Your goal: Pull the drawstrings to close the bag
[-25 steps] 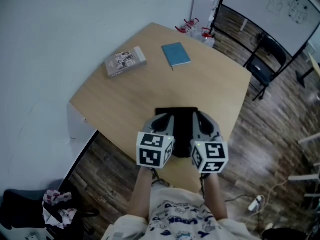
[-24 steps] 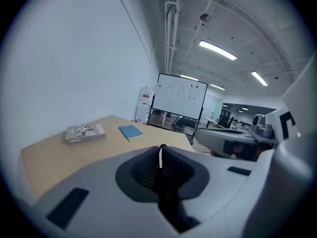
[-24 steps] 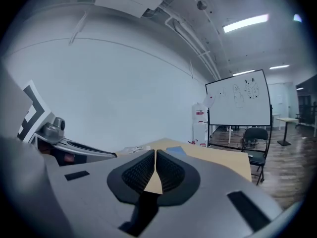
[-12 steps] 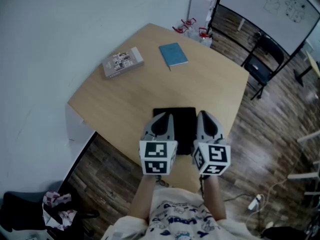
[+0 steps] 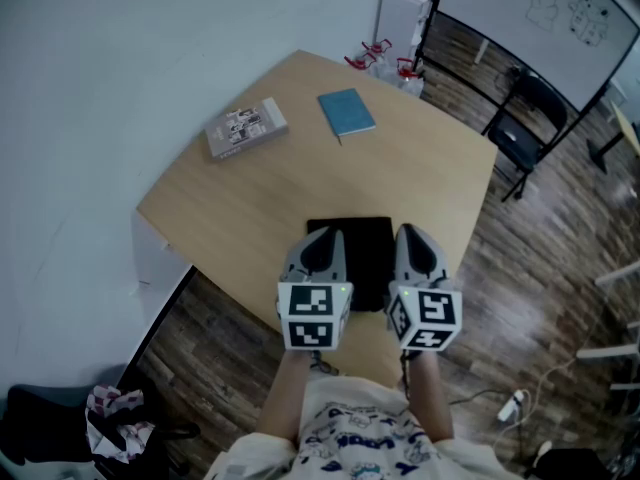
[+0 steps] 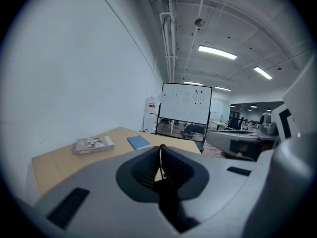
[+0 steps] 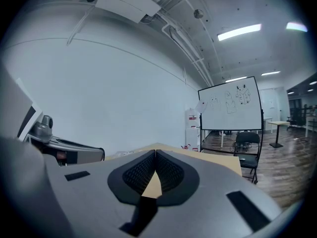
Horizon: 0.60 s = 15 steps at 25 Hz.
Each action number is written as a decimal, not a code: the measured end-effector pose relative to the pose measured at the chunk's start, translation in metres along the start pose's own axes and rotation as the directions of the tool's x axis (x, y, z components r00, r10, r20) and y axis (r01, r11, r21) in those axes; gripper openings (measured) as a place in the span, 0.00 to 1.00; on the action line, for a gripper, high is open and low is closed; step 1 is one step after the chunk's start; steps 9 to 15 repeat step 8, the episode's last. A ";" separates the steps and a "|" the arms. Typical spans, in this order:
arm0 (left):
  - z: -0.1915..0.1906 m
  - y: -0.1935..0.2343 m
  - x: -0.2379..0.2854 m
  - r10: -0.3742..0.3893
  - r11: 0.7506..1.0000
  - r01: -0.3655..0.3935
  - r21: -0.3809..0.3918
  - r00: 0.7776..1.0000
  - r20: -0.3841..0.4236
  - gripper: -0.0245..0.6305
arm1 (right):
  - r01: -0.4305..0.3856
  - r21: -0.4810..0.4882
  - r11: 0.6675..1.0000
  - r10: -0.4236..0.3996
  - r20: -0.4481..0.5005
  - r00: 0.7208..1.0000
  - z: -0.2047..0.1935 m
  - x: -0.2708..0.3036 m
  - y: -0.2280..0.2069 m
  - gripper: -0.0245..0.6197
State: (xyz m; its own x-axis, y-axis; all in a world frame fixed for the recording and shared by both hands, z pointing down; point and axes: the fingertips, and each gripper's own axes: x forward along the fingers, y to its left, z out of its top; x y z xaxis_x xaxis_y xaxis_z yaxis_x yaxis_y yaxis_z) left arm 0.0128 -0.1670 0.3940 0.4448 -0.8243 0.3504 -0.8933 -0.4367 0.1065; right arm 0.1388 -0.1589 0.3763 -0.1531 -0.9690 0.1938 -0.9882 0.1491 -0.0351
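A flat black bag [image 5: 365,258] lies on the wooden table [image 5: 250,203] near its front edge. My left gripper [image 5: 327,232] hovers over the bag's left edge and my right gripper [image 5: 407,230] over its right edge, both pointing away from me. In the left gripper view the left gripper [image 6: 159,148] has its jaws drawn to a narrow slit, and a thin dark cord [image 6: 162,170] shows in that slit. In the right gripper view the right gripper [image 7: 155,152] has its tips touching, with nothing seen between them. The bag's mouth is hidden under the grippers.
A grey book [image 5: 246,126] and a blue notebook [image 5: 346,111] lie at the far side of the table. Beyond the table's far corner are a whiteboard [image 5: 530,18] and a black chair [image 5: 528,118]. The table's front edge runs just below the bag.
The left gripper has turned straighter and shifted slightly right and toward me. The right gripper and the bag have hardly moved.
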 end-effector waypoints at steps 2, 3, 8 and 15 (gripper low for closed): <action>0.000 0.000 0.000 -0.001 1.000 0.001 0.003 1.000 -0.002 0.06 | -0.003 -0.002 1.000 0.003 0.001 1.000 0.001 0.000 0.000 0.05; 0.000 -0.001 0.000 -0.001 1.000 0.001 0.004 1.000 -0.002 0.06 | -0.007 -0.005 1.000 0.007 0.003 1.000 0.003 0.000 0.000 0.05; 0.001 -0.002 0.000 0.002 1.000 -0.002 0.006 1.000 0.000 0.06 | 0.004 0.007 1.000 -0.004 0.002 1.000 0.001 0.000 -0.005 0.05; 0.001 -0.002 0.000 0.002 1.000 -0.002 0.006 1.000 0.000 0.06 | 0.004 0.007 1.000 -0.004 0.002 1.000 0.001 0.000 -0.005 0.05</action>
